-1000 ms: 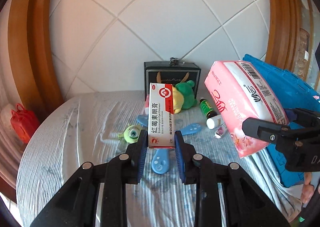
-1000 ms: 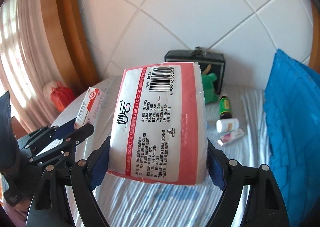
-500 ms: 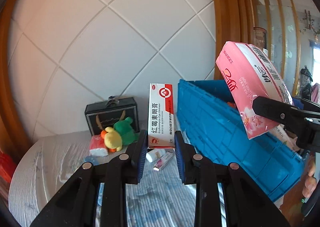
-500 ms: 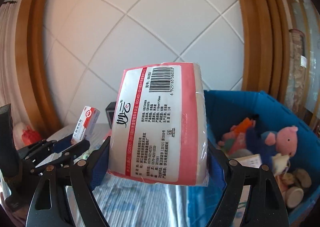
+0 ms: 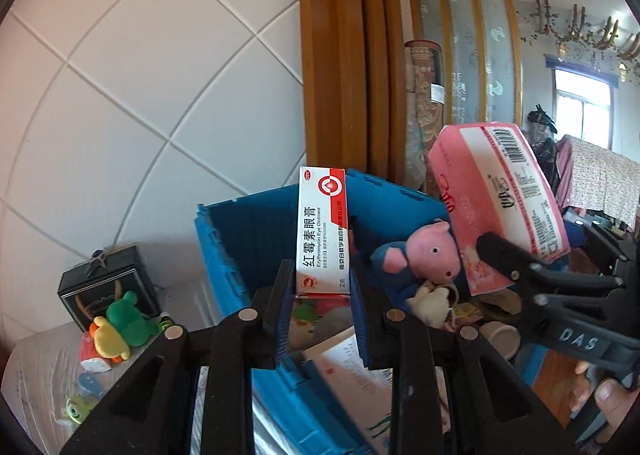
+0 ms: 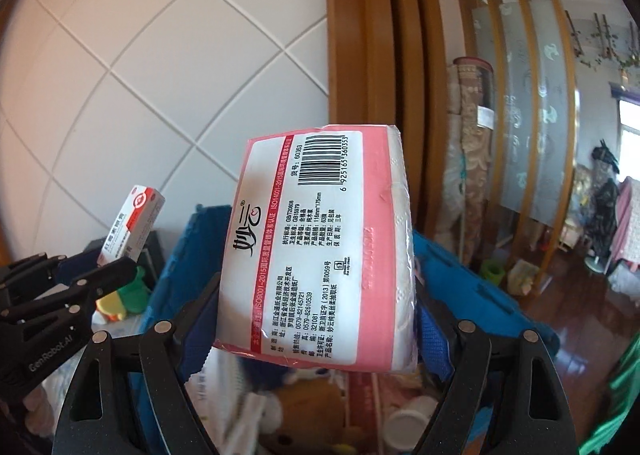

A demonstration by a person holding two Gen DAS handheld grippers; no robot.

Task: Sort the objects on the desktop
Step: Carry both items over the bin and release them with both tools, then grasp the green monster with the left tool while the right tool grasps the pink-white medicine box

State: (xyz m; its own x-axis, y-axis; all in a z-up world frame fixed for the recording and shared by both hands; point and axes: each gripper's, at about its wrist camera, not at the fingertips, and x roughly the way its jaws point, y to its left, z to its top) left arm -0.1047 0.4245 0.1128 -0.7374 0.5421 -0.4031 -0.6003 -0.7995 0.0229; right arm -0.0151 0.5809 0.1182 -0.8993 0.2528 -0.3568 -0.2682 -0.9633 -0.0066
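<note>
White-tiled wall behind blue crate (image 5: 224,239) of plush toys (image 5: 430,251); left tool (image 5: 322,309) clamping ointment box (image 5: 322,231), right tool (image 6: 316,335) tissue pack (image 6: 316,255).

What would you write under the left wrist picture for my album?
Left hand-held gripper holds an ointment box above a blue bin of toys, beside a pink tissue pack.

Both wrist views above blue bin (image 5: 236,251)

A white-and-red ointment box (image 5: 323,231) is held upright at frame centre above the blue crate (image 5: 240,255); a pink tissue pack (image 6: 316,255) is held tilted, barcode side up.
</note>
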